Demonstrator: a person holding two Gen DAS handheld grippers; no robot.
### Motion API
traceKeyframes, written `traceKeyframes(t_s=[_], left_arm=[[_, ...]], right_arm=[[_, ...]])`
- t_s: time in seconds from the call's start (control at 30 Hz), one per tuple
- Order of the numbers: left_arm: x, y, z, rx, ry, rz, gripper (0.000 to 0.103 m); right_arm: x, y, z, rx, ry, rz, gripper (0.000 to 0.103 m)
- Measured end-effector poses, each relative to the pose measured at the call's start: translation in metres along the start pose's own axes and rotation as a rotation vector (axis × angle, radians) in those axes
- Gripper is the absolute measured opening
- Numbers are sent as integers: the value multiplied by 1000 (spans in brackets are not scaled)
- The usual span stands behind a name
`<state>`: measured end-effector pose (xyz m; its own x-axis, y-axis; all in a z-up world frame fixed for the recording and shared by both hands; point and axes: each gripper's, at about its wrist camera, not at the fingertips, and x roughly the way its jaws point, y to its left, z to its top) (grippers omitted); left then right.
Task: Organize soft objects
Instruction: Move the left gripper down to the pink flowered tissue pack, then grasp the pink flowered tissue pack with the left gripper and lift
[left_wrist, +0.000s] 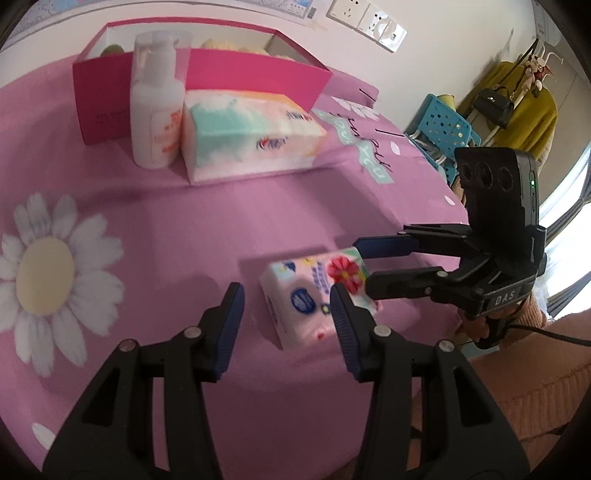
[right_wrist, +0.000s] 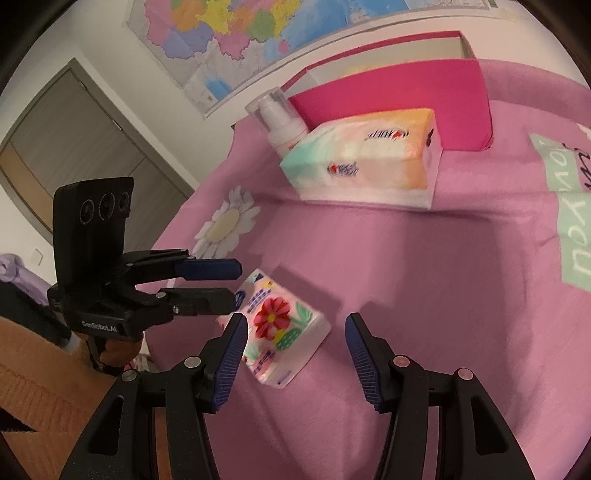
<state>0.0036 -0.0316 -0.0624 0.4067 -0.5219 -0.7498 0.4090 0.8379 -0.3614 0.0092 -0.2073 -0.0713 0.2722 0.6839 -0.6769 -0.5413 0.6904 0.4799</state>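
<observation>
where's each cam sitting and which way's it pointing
Left wrist: rides the left gripper, looking forward over the small tissue pack toward the pink box; right gripper enters at its right.
Right wrist: rides the right gripper, same pack ahead; left gripper at its left.
Shared: pack, large tissue pack, bottle, box.

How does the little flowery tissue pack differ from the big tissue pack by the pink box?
The small pack is much smaller than the big pack. The small pack shows a red flower print; the big pack has teal-to-orange colouring with a logo. The small pack lies alone between both open grippers, left and right; the big pack sits against the pink box. Both lie on the pink cloth.
</observation>
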Motion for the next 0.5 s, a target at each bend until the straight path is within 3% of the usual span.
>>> traceKeyframes(t_s=[0.17,0.3,0.5], left_arm=[[4,-2,-5,-8,25,-28,50],[9,-4,-6,-13,38,-56,43],[8,-1,-6,-38,45,-71,40]], right_arm=[[5,5,-5,-1,16,17,56],[7,8,-8,0,20,16,47],[9,6,-9,14,7,-12,37]])
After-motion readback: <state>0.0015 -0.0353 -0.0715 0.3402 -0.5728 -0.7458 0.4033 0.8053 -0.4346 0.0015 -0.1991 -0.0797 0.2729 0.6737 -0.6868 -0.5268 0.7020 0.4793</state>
